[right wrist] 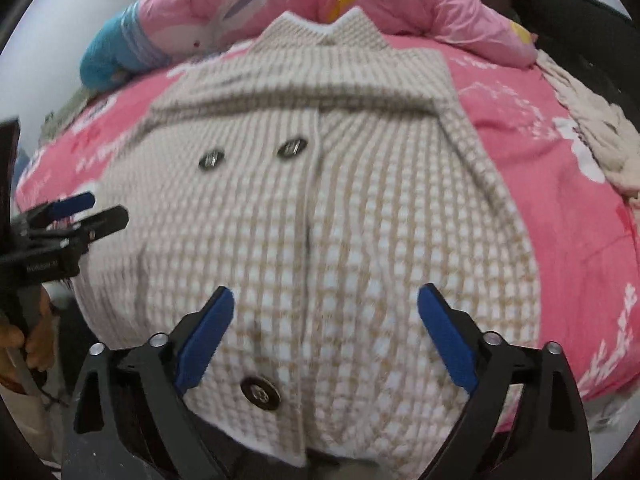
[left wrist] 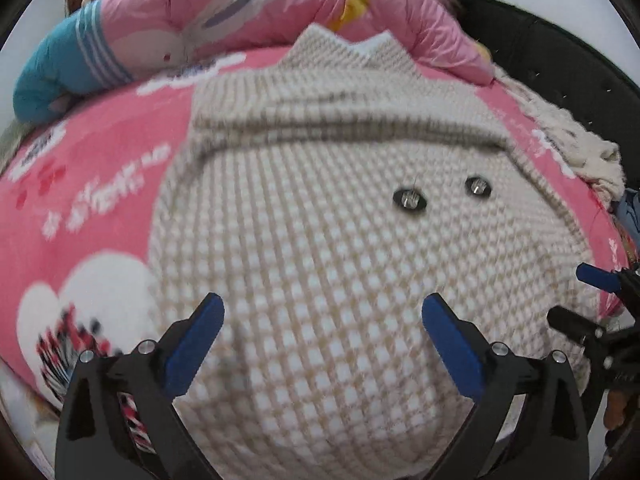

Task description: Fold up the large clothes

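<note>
1. The coat [left wrist: 320, 240], a beige-and-white checked knit, lay flat on the pink bed sheet [left wrist: 80, 200], collar toward the far edge by the rolled pink quilt [left wrist: 240, 8], hem at the near edge of the bed. Both sleeves looked already crossed over the chest.

2. The left gripper [left wrist: 322, 320] hung over the left half of the lower body, its jaws spread wide with nothing between the blue pads; they touched no cloth.

3. The right gripper [right wrist: 326, 312] hung over the front opening near the hem, just above a metal button [right wrist: 260, 394], jaws likewise spread and empty.

4. The step in hand was probably taking the hem to fold it up toward the collar. To do it well, each gripper should drop to the near edge of the bed and pinch all layers at a hem corner, level with the other, then lift together so the fold stays straight and the sleeves stay put.

5. Thick knit may slip or bunch, so a deep bite would be safer.

6. The hem itself ran behind the gripper bodies at the bottom of both views, so its corners could not be seen.

7. Motion blur smeared the weave, so the sleeve cuffs were hard to trace.

8. A cream cloth [left wrist: 584, 152] at the bed's right edge was only partly in view.
</note>
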{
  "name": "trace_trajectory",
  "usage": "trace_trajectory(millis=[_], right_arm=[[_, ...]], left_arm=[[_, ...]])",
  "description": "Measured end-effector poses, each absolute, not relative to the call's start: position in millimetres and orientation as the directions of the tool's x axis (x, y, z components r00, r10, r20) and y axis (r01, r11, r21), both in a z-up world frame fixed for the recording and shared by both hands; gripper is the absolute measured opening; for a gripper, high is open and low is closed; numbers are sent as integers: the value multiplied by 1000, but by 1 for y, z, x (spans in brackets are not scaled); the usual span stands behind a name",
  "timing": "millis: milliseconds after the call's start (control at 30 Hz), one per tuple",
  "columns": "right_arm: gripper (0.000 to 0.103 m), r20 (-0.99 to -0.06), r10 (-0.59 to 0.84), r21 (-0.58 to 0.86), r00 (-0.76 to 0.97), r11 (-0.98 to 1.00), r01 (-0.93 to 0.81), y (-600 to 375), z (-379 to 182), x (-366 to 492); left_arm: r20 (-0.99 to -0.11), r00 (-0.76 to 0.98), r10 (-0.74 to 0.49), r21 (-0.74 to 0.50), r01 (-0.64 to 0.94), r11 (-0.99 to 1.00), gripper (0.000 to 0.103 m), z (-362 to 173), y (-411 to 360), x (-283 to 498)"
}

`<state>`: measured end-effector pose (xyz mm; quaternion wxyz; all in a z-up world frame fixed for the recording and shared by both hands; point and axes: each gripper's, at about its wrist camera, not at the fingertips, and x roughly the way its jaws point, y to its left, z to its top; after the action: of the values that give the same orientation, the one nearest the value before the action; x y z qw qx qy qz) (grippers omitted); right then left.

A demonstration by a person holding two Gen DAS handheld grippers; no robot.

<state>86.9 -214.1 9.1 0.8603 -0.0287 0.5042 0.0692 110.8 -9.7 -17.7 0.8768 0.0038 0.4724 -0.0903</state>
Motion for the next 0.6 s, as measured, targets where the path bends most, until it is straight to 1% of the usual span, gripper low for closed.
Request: trace_trajectory(millis=[33,67,167,267,400,600], right_arm=[[91,-880,62,-9,472,989,-147,-212,2,89],[94,-879,57,-17,473,988,-151,-212,-2,90],[95,-878,67,0,473,990,-140,-214,-6,89],[95,-880,101,43,465,990,-133,-221,-9,91],[95,-878,116,55,465,988,-142,-229,-12,93],[95,-887,130,83,444,989,-124,-240,-15,95]], left_arm=[[-842,523,-128,-62,142,988,98,-25,-11,112],[-851,513,-114,-54,129,990,97,-30,-11,113],[-847,526,-82,-23,118,993,98,-36,-14,110],[-845,530,-74,-19,108,994,98,-38,-14,108],[-851,522,-57,-2,104,995,98,-40,-16,107],[-856,514,-61,-10,102,995,98,-39,-15,110]])
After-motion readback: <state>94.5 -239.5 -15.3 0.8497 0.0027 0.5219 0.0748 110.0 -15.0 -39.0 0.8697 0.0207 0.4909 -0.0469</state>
